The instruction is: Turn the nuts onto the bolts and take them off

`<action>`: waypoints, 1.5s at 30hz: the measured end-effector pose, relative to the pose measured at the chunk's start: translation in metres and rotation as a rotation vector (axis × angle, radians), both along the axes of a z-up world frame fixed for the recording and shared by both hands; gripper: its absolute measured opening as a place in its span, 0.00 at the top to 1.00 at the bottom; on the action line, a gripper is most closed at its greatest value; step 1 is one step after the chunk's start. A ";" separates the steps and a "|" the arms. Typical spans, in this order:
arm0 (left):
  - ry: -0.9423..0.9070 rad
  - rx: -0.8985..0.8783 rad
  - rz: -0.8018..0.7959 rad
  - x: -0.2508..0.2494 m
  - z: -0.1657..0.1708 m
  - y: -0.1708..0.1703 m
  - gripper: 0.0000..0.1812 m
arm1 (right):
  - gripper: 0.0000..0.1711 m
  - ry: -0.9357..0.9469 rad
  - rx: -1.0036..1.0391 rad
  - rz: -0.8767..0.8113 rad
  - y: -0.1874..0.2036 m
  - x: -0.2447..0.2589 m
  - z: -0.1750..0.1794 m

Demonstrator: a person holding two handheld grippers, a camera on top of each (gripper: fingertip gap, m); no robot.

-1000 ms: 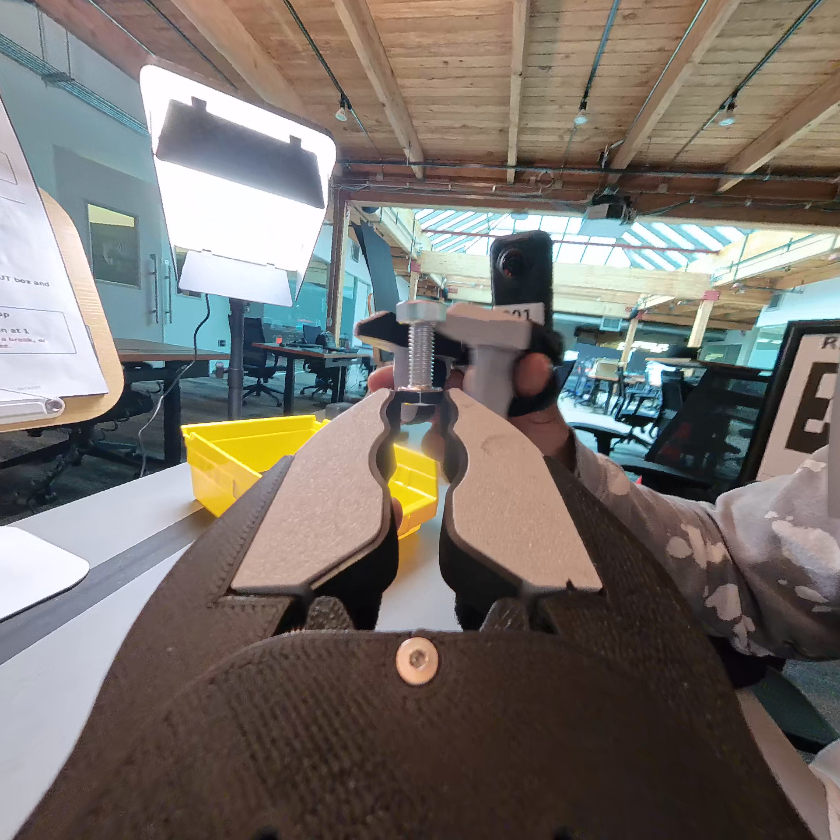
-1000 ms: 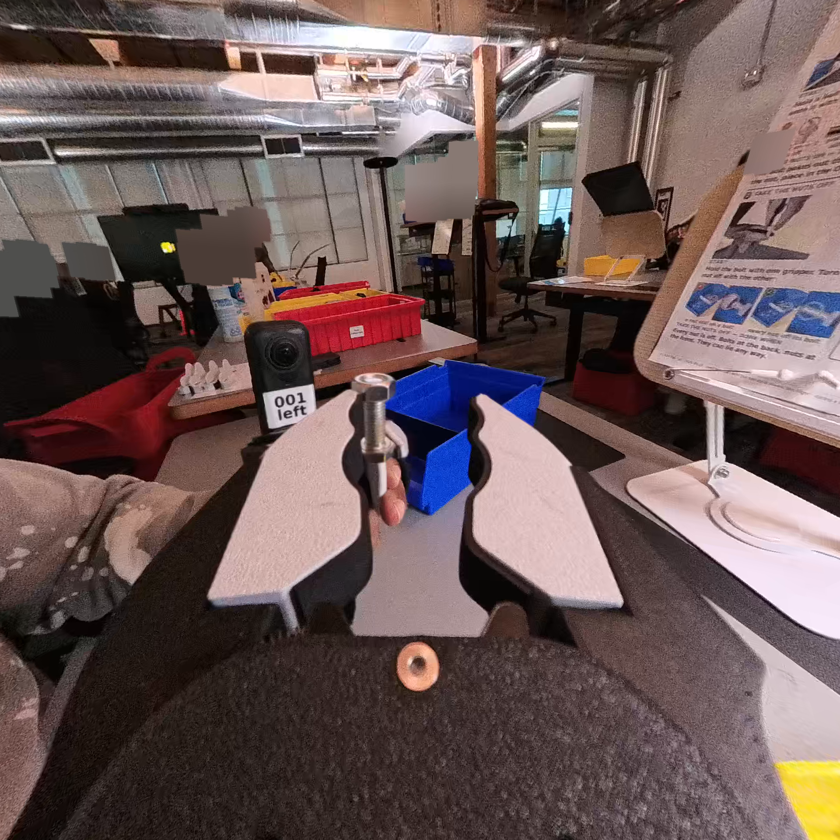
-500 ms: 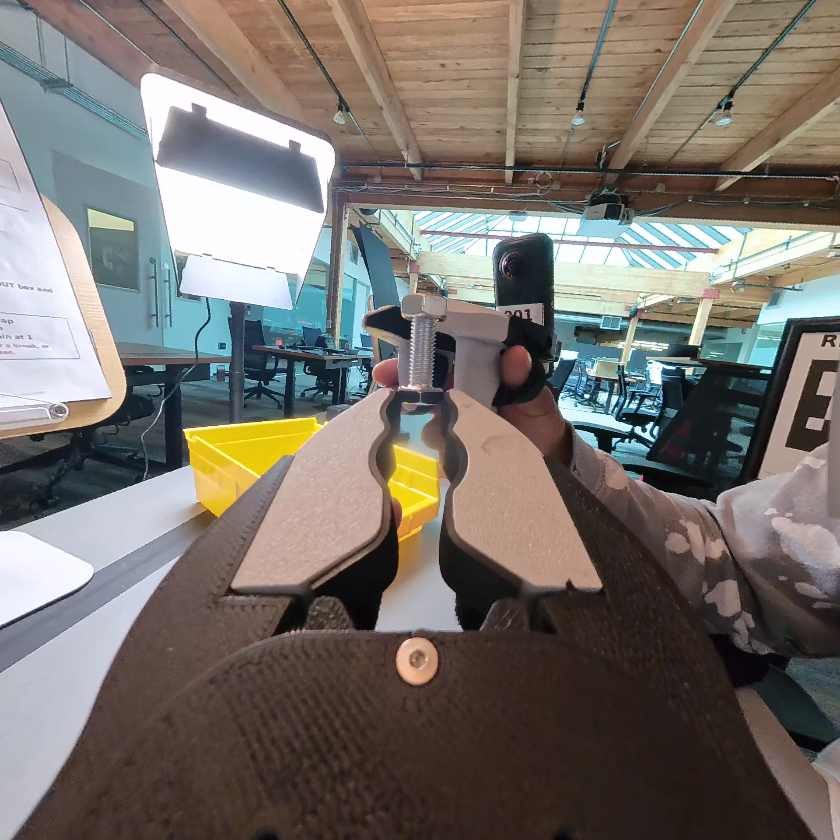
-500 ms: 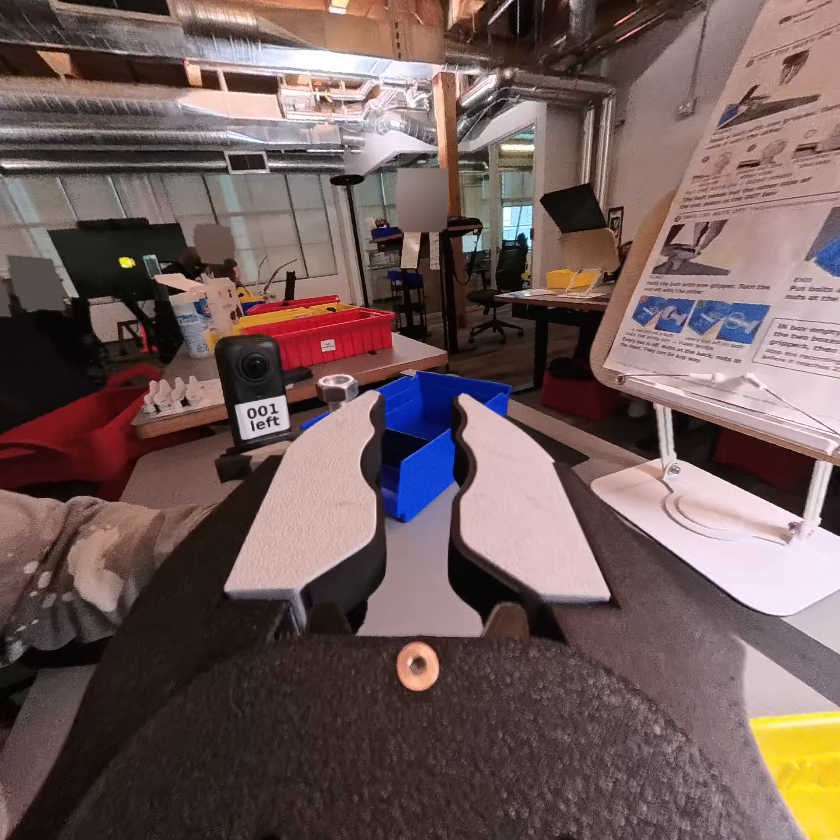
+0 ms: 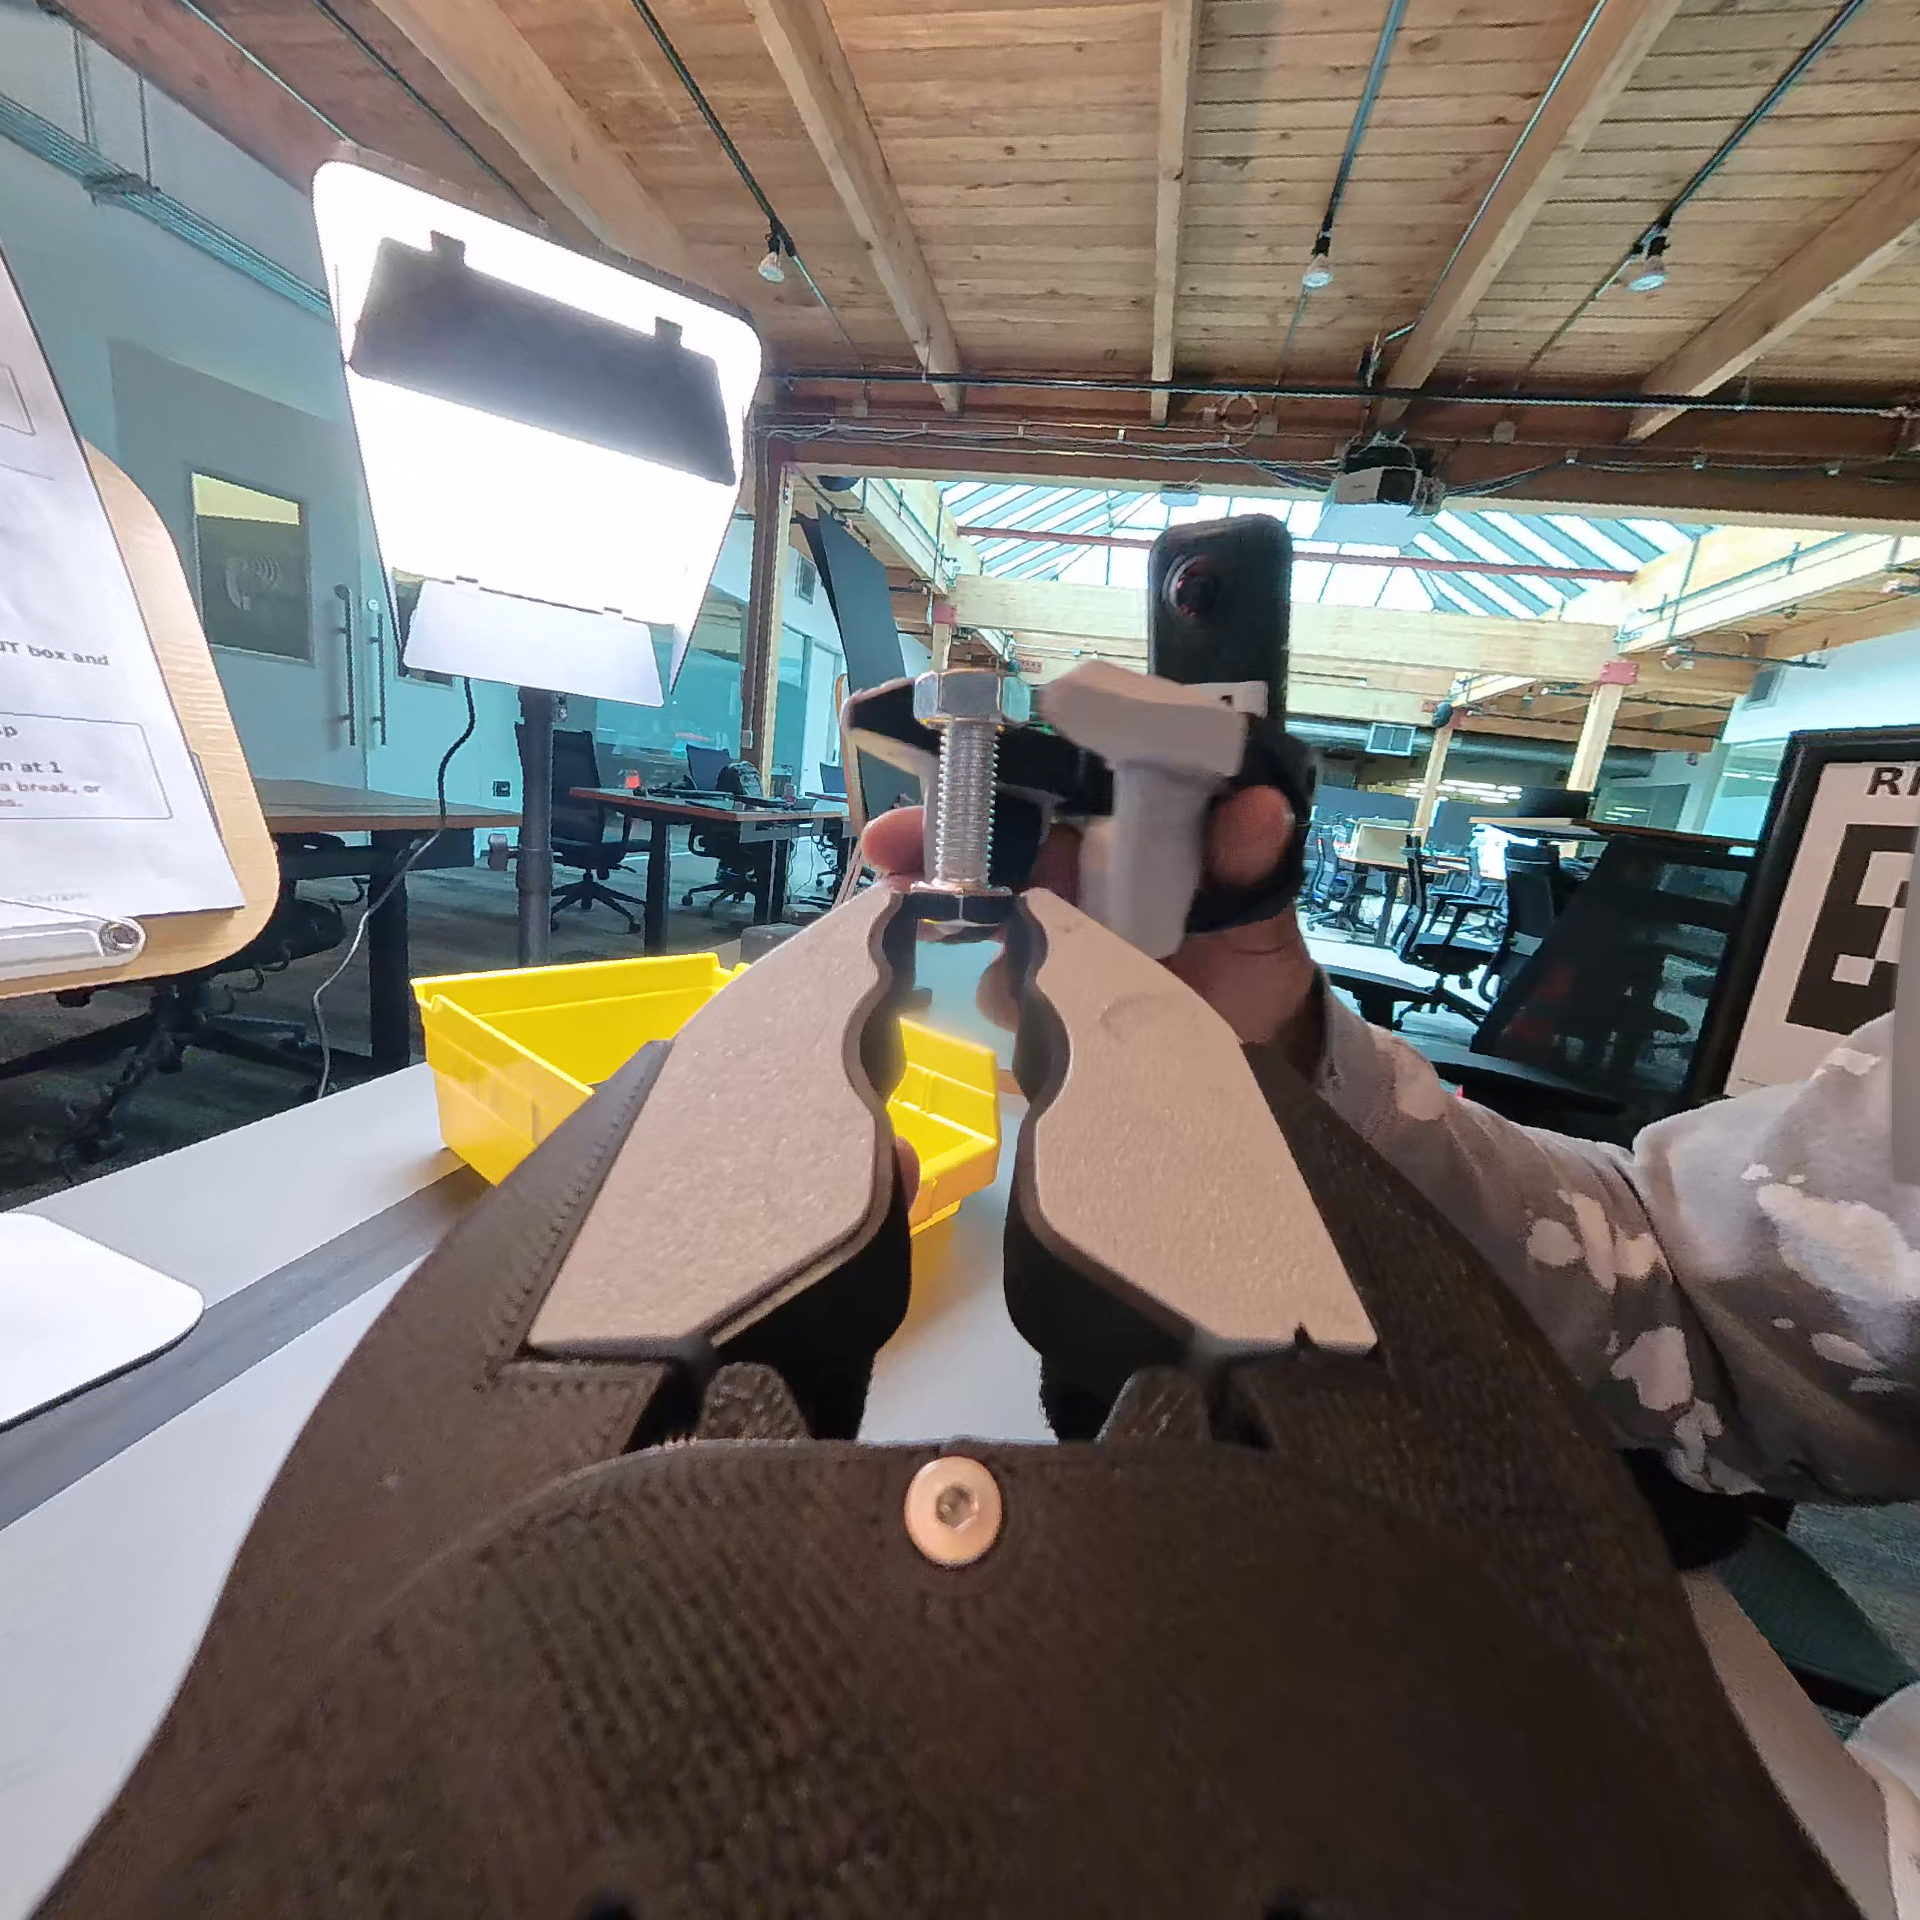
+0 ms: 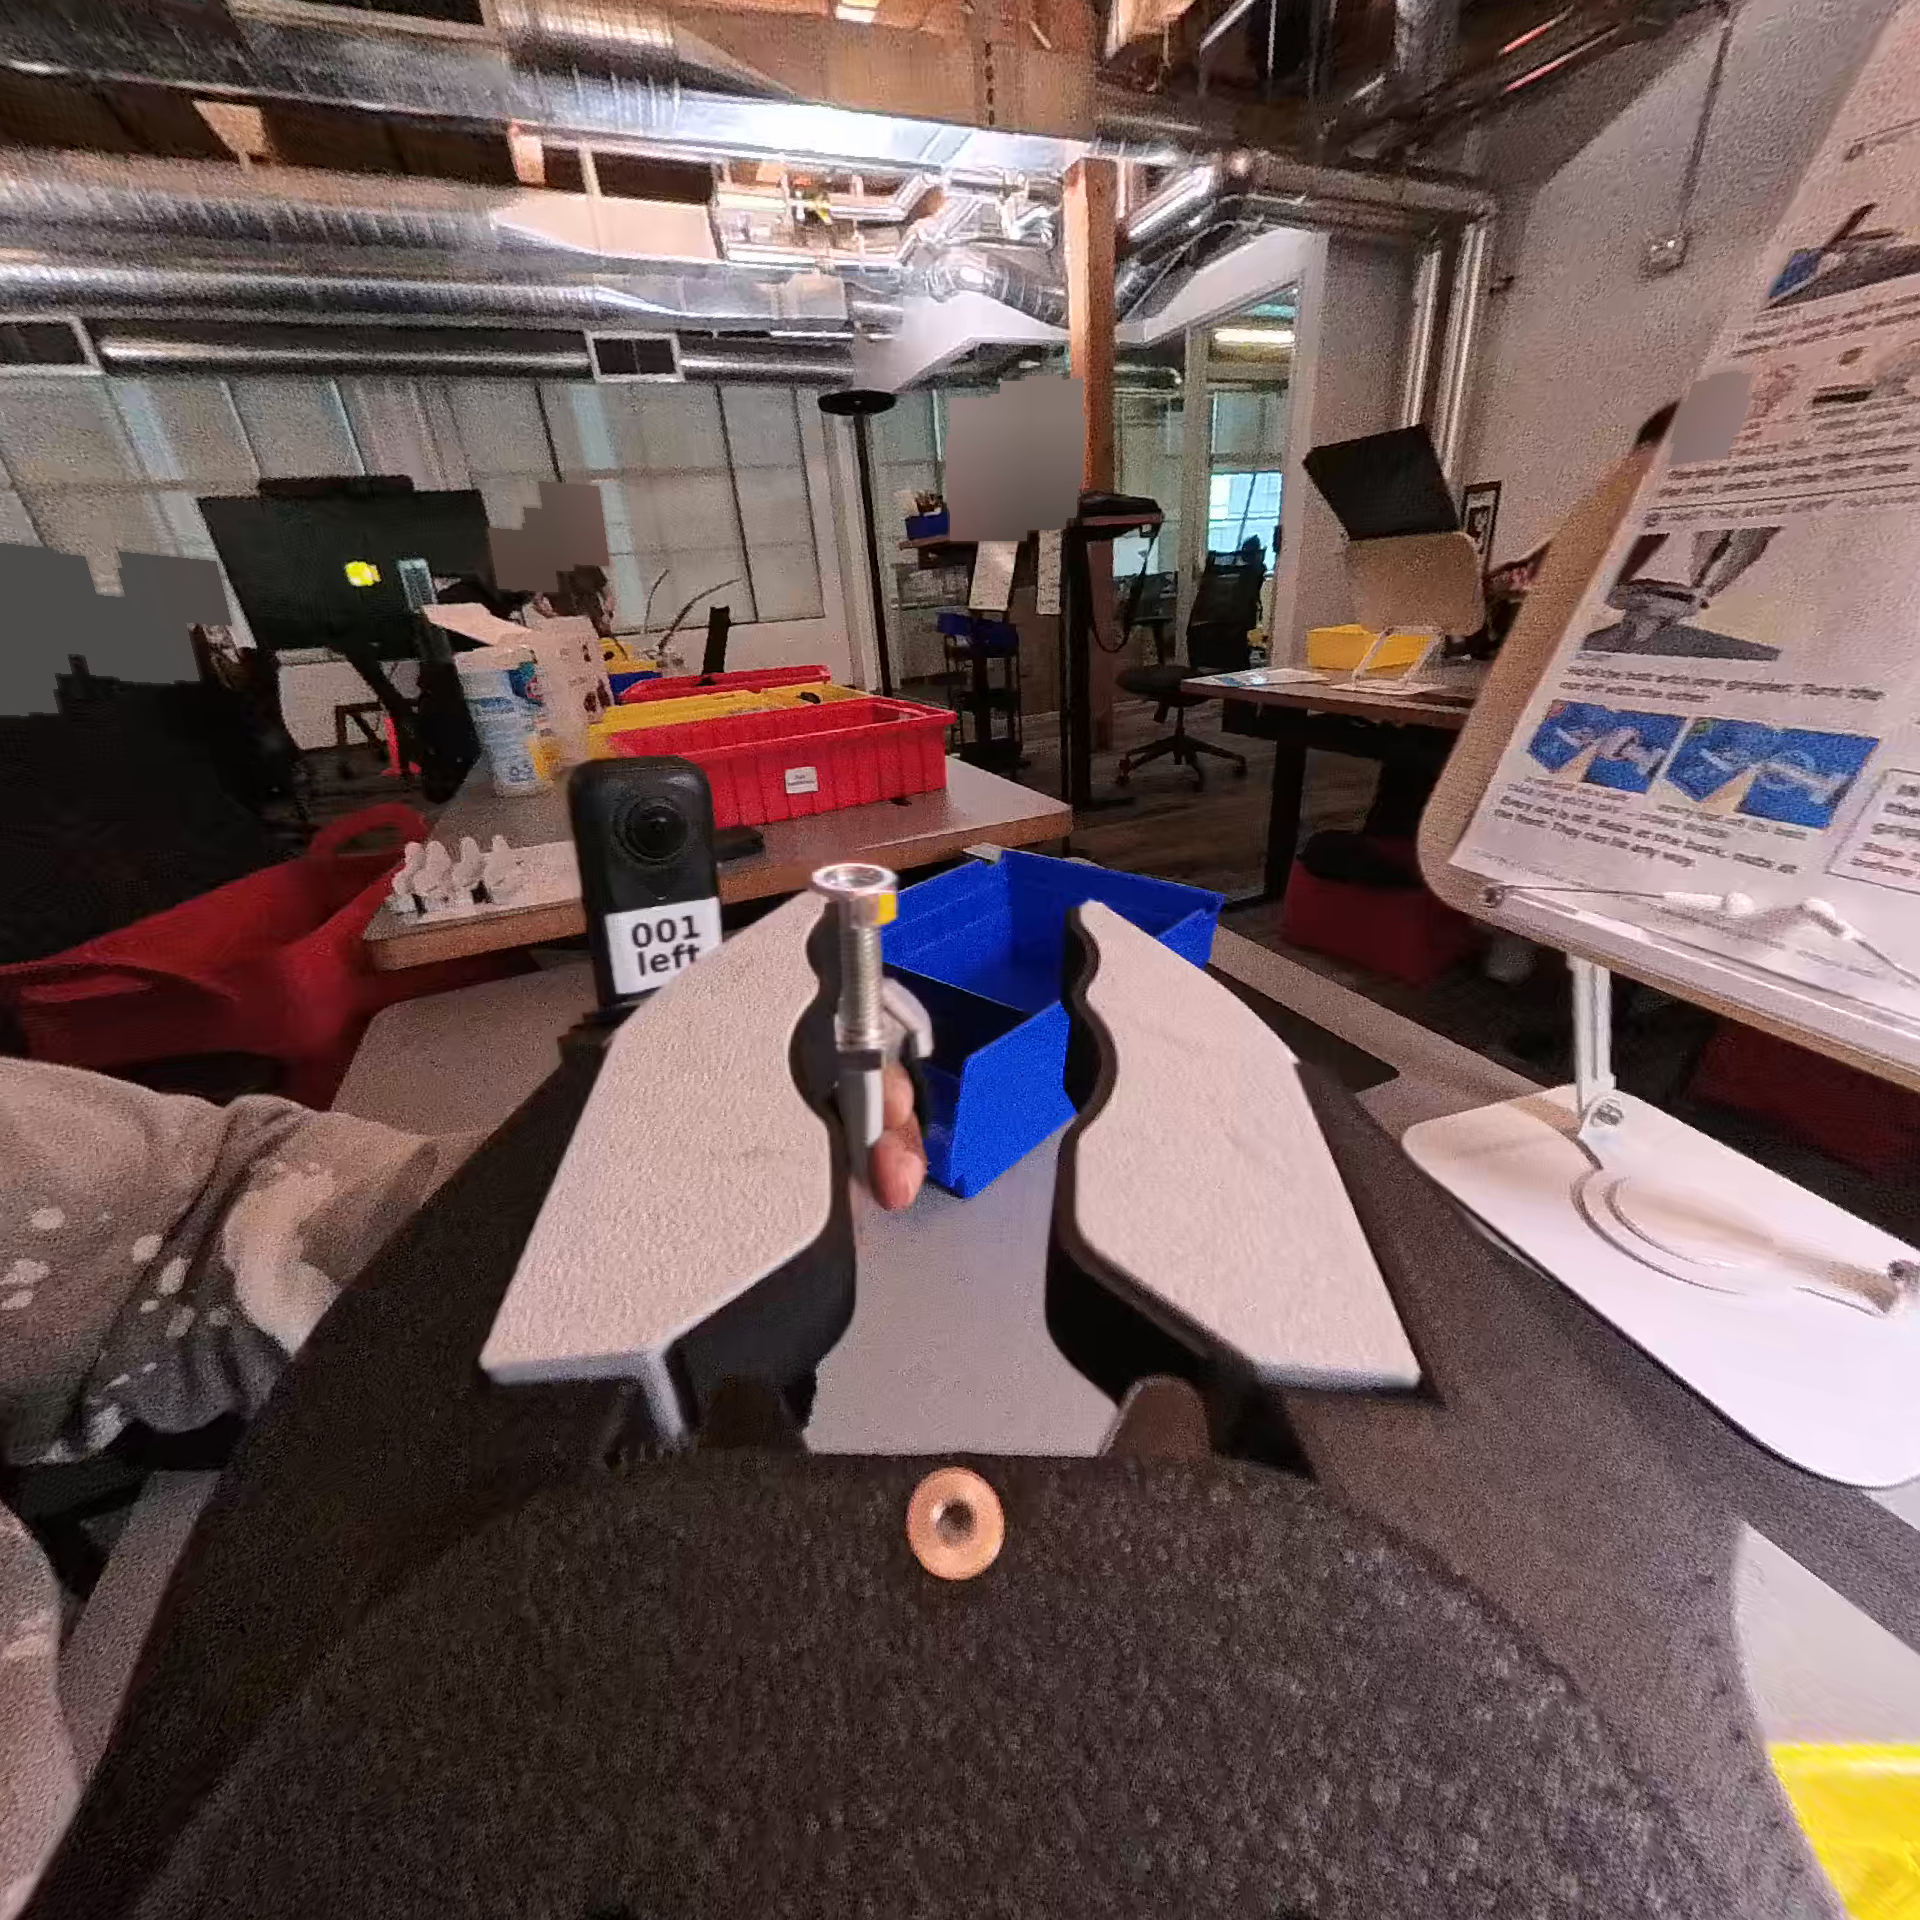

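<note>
Bolt (image 5: 966, 798), one, upright, nut (image 5: 958, 906) pinched in left tongs (image 5: 958, 914).

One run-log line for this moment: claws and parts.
left claw: shut on nut | right claw: open, flanking bolt | bolt: upright, head up

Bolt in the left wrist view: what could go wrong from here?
1. The left gripper pinches only the nut at its very fingertips. The bolt stands above it with no other support, so a nudge could tilt it or pop the nut out.
2. The right gripper is open, with the bolt close to one finger rather than centred. Closing may push it sideways.
</note>
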State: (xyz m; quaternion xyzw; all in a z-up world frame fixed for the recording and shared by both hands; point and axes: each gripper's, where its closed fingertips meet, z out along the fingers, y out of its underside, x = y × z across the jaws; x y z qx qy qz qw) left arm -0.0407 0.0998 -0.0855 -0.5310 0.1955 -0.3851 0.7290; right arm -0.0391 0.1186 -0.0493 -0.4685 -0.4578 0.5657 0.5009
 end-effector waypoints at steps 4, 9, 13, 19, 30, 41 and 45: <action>-0.001 -0.001 0.001 0.002 0.000 0.000 0.90 | 0.76 -0.015 0.014 -0.002 -0.006 -0.006 -0.004; -0.010 0.004 0.002 -0.002 0.002 0.000 0.90 | 0.79 0.003 -0.029 -0.035 0.010 0.003 0.000; -0.005 -0.002 -0.006 0.001 -0.001 0.000 0.90 | 0.75 -0.008 0.004 0.016 -0.009 -0.005 -0.001; -0.009 0.005 -0.002 -0.001 0.002 -0.001 0.90 | 0.81 0.009 -0.023 -0.055 0.013 0.004 0.001; -0.008 0.001 -0.003 0.001 0.000 0.000 0.90 | 0.79 -0.026 0.012 0.014 -0.006 -0.005 -0.004; 0.017 -0.008 -0.022 0.009 -0.005 0.000 0.90 | 0.88 -0.014 0.067 0.042 -0.023 -0.008 -0.002; 0.025 -0.014 -0.040 0.012 -0.007 -0.001 0.90 | 0.90 -0.013 0.063 0.074 -0.023 -0.003 0.000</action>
